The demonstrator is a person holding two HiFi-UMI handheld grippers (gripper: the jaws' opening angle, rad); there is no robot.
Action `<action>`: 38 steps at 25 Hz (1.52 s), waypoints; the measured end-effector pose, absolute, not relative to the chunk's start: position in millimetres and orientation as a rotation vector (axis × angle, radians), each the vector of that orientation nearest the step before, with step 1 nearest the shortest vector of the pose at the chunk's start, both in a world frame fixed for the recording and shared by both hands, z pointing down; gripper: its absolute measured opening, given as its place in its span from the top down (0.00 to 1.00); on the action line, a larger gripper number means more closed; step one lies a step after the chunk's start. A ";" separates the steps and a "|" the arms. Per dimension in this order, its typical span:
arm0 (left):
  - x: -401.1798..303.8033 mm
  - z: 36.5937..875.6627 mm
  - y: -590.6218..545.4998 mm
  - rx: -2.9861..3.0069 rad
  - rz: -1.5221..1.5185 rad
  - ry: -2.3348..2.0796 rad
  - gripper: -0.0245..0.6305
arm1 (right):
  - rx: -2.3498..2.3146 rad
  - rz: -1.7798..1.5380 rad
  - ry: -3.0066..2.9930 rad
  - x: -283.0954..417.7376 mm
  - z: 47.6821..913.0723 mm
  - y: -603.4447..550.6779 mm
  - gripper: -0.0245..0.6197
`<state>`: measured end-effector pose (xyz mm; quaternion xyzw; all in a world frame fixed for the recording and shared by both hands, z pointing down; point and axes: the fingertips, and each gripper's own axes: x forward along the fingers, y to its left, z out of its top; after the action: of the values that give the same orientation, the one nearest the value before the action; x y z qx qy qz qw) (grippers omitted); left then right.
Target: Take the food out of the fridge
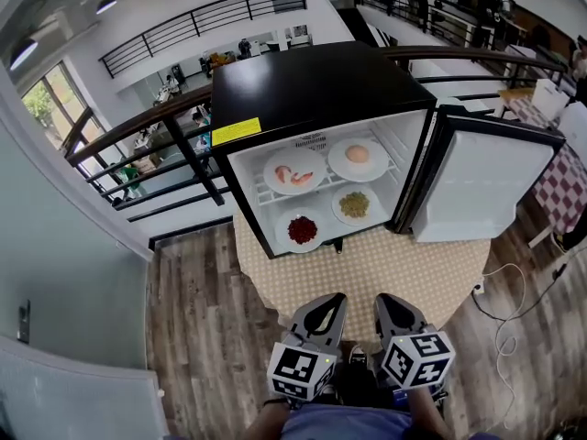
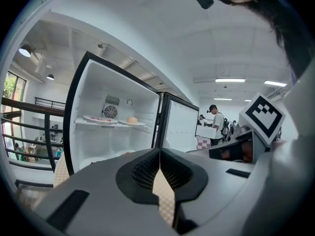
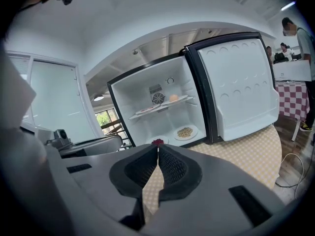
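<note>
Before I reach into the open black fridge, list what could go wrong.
1. The left gripper and right gripper are both shut; they may push a plate rather than grip it.
2. The white plate of pink food and the white plate with a pale round food sit close together on the wire shelf; pulling one could knock the other.

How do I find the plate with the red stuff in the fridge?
Look into the small black fridge standing open on the checked mat. Below its wire shelf sit two white plates; you want the left plate. It alone holds a dark red heap; the right plate holds yellowish food.
</note>
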<state>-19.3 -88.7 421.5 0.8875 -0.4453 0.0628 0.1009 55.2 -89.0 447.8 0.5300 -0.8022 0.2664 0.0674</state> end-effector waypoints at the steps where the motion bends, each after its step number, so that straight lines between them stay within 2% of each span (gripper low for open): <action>1: -15.7 421.9 -95.5 2.619 0.190 -1.320 0.94 | 1.593 0.805 -2.418 59.2 448.2 -96.3 0.93; 21: 36.3 426.4 -169.0 2.610 0.240 -1.365 0.94 | 1.468 0.902 -2.454 100.9 475.2 -184.5 0.93; 38: 15.5 454.5 -215.7 2.611 0.304 -1.225 0.94 | 1.541 1.076 -2.358 83.8 503.6 -227.2 0.93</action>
<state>15.5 -215.7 454.5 0.8938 -0.4193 0.1042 0.1205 83.8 -227.2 503.6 0.5100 -0.7805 0.3560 0.0630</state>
